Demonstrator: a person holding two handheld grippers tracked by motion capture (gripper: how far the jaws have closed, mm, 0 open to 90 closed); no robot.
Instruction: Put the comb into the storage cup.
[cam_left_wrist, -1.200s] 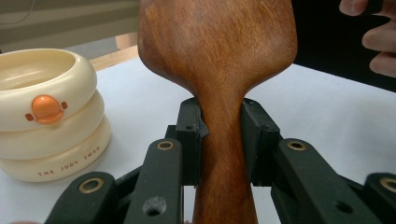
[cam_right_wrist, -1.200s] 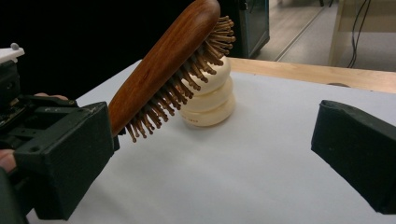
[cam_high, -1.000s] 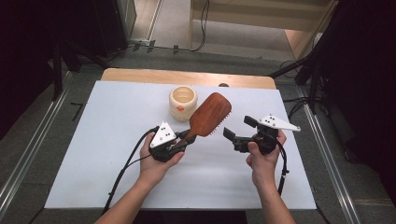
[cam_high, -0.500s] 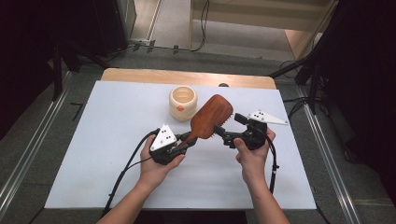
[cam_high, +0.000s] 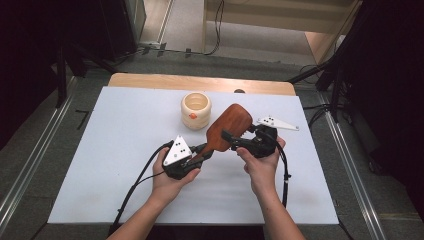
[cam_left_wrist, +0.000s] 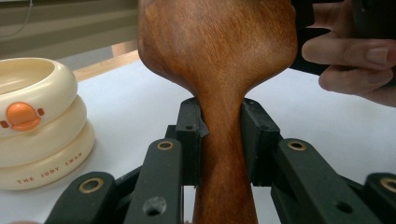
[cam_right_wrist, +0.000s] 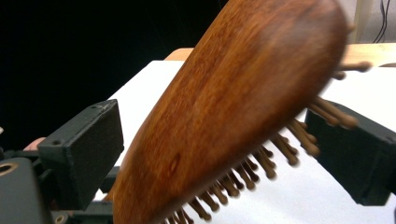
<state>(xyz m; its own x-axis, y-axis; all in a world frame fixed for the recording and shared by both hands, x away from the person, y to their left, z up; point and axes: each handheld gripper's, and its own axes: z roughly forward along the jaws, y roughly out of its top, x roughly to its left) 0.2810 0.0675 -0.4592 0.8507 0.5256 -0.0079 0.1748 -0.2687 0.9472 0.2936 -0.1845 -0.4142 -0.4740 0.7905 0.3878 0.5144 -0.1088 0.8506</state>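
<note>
A brown wooden hairbrush (cam_high: 230, 127) hangs tilted above the white table (cam_high: 115, 170), smooth back up and bristles down. My left gripper (cam_high: 202, 151) is shut on the brush's handle; in the left gripper view its jaws (cam_left_wrist: 222, 135) pinch the narrow neck of the hairbrush (cam_left_wrist: 219, 56). My right gripper (cam_high: 231, 141) has come in from the right and is open. In the right gripper view its gripper (cam_right_wrist: 217, 154) straddles the head of the hairbrush (cam_right_wrist: 233, 116), one jaw on the back side and one on the bristle side, with gaps showing on both sides.
A cream ringed cup (cam_high: 196, 111) with an orange badge stands behind the brush; in the left gripper view the cream cup (cam_left_wrist: 32, 121) sits to the left. A wooden strip (cam_high: 200, 82) borders the table's far edge. Dark floor and rails surround the table.
My right gripper has moved left from beside the brush until its open jaws sit around the brush head. The left gripper has kept its hold on the handle, nearly still.
</note>
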